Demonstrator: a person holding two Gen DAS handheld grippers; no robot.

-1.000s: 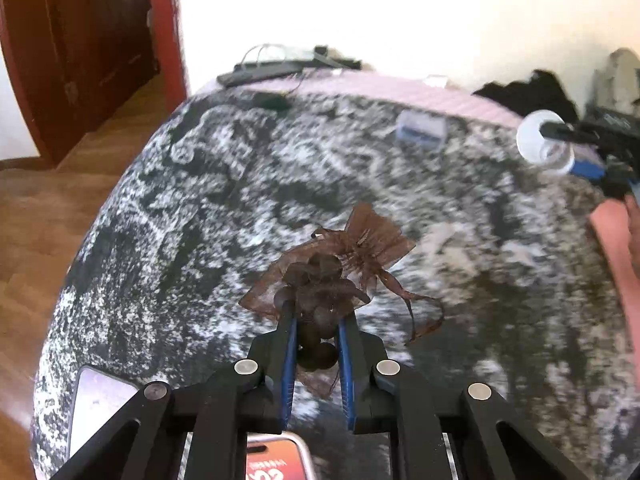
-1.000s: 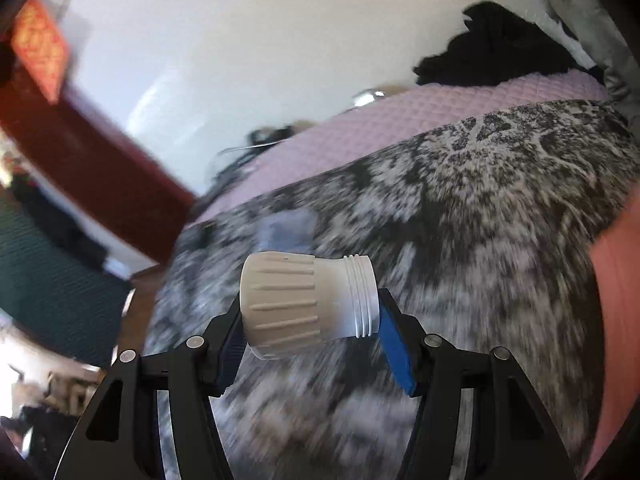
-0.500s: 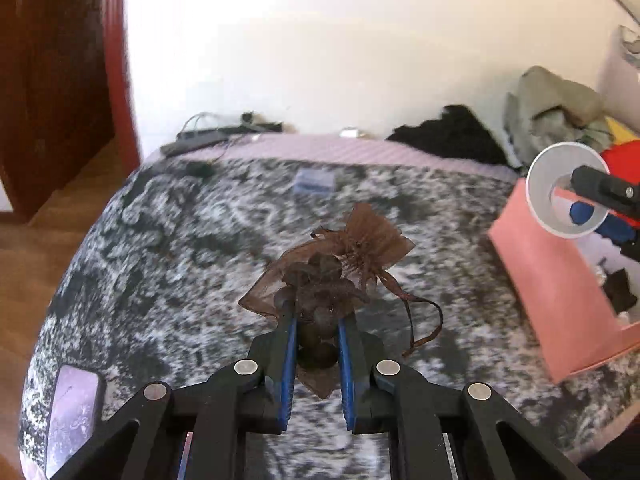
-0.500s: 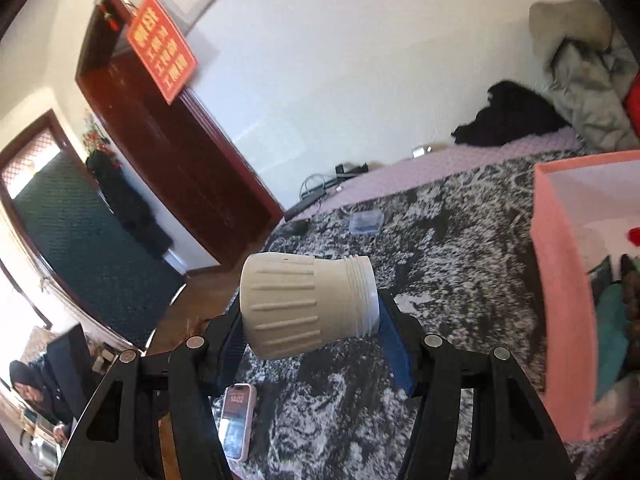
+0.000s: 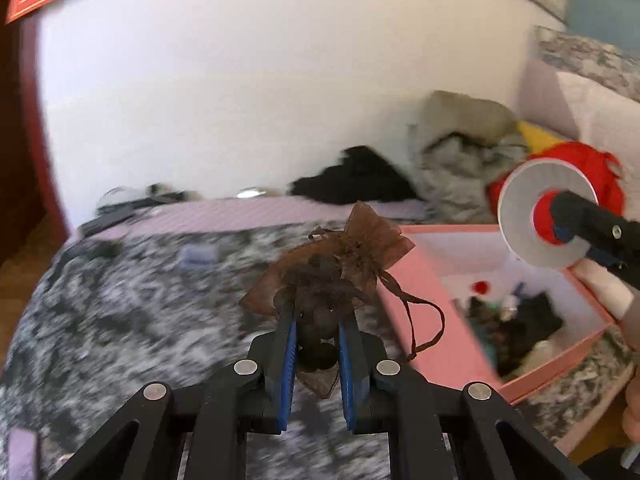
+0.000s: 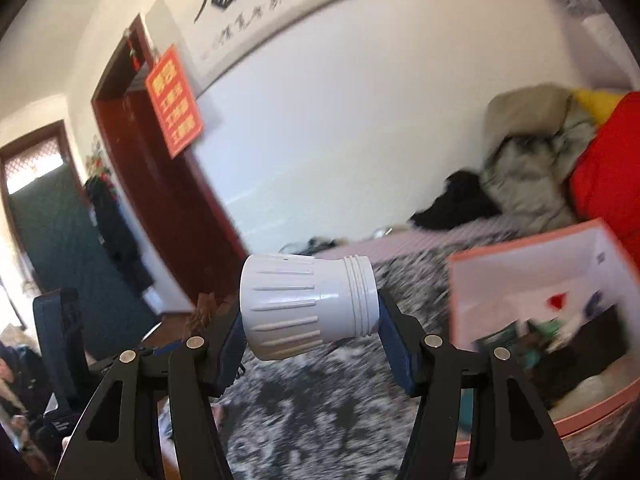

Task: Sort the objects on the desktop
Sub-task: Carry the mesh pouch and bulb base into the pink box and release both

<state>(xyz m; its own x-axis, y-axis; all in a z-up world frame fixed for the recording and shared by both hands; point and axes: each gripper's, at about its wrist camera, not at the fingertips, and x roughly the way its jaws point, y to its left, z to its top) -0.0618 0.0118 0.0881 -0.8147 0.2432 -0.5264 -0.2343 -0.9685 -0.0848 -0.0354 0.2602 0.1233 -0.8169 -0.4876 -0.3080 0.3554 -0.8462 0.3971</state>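
Observation:
My left gripper (image 5: 318, 318) is shut on a brown mesh drawstring pouch (image 5: 332, 268) with dark round things inside, held above the grey-and-white mottled bed cover (image 5: 132, 312). My right gripper (image 6: 310, 314) is shut on a white ribbed plastic cap (image 6: 304, 304), held sideways between the blue pads. The same cap (image 5: 546, 214) shows at the right of the left wrist view, above the open pink box (image 5: 432, 320). In the right wrist view the pink box (image 6: 520, 256) lies to the right, with several small items inside.
A pile of clothes (image 5: 460, 152) and a red cloth (image 5: 576, 160) lie against the far wall. A small clear case (image 5: 199, 255) sits on the cover. A phone (image 5: 20, 452) lies at the near left corner. A dark red door (image 6: 160, 208) stands on the left.
Both grippers have risen and swung right towards the pink box, each still holding its object. The box has come into fuller view and the phone has slid to the left edge.

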